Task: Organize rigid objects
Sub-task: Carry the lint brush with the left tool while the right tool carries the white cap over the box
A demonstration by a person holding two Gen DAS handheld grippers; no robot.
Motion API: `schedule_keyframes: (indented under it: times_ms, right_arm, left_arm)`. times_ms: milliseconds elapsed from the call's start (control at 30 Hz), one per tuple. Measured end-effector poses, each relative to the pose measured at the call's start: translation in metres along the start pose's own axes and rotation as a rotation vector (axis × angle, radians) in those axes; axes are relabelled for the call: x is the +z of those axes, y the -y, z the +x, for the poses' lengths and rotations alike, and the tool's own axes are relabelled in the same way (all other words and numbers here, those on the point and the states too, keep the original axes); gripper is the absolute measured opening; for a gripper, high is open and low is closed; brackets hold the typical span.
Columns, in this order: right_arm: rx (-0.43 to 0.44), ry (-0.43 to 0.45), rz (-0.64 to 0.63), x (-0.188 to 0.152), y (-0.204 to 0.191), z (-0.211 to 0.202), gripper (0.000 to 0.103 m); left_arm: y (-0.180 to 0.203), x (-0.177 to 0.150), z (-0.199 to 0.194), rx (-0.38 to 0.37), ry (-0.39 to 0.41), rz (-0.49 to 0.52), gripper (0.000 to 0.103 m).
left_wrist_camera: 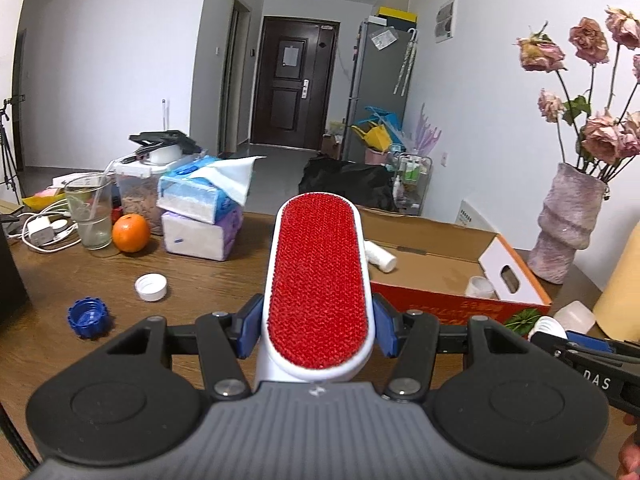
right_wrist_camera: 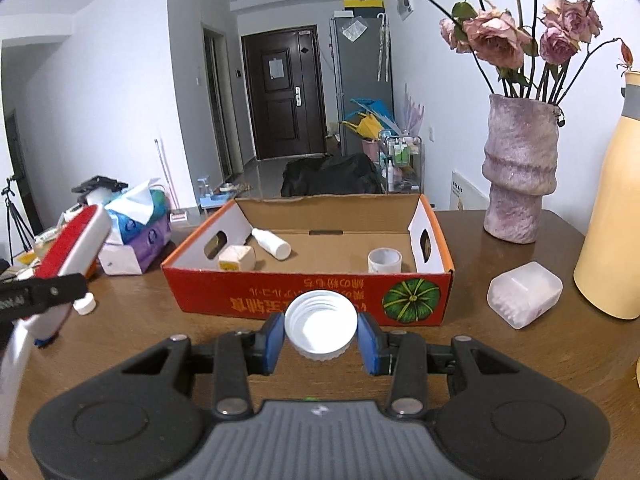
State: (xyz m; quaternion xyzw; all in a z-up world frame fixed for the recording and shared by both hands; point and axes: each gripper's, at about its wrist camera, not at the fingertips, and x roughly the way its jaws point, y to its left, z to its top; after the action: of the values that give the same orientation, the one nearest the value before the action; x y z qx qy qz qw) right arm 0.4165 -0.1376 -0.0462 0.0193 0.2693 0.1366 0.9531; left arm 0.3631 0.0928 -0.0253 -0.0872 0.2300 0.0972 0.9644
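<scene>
My left gripper [left_wrist_camera: 318, 330] is shut on a white lint brush with a red pad [left_wrist_camera: 318, 280], held above the table, left of the red cardboard box [left_wrist_camera: 440, 306]. The brush also shows in the right wrist view [right_wrist_camera: 74, 240]. My right gripper [right_wrist_camera: 320, 338] is shut on a white screw cap [right_wrist_camera: 320, 326], just in front of the box [right_wrist_camera: 312, 300]. In the box lie a white bottle [right_wrist_camera: 272, 242], a small cream carton [right_wrist_camera: 237, 258] and a roll of tape [right_wrist_camera: 385, 261]. A white cap [left_wrist_camera: 151, 287] and a blue cap [left_wrist_camera: 88, 317] lie on the table.
Tissue packs [left_wrist_camera: 200, 216], an orange [left_wrist_camera: 131, 233], a glass [left_wrist_camera: 89, 216] and cables stand at the far left. A pink vase of roses [right_wrist_camera: 518, 168], a yellow bottle [right_wrist_camera: 612, 216] and a clear plastic case [right_wrist_camera: 524, 294] are to the right of the box.
</scene>
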Motion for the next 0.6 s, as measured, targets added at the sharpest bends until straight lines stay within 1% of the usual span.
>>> schedule_keyframes:
  times_ms: [333,600]
  right_arm:
    - [0.015,0.033,0.0,0.009,0.007,-0.008,0.039]
    - [0.015,0.039,0.0,0.015,0.014,-0.003,0.039]
  left_arm:
    - [0.024,0.009,0.002,-0.03,0.017,-0.01,0.056]
    - [0.042,0.016,0.014,-0.054,0.026,-0.007,0.056]
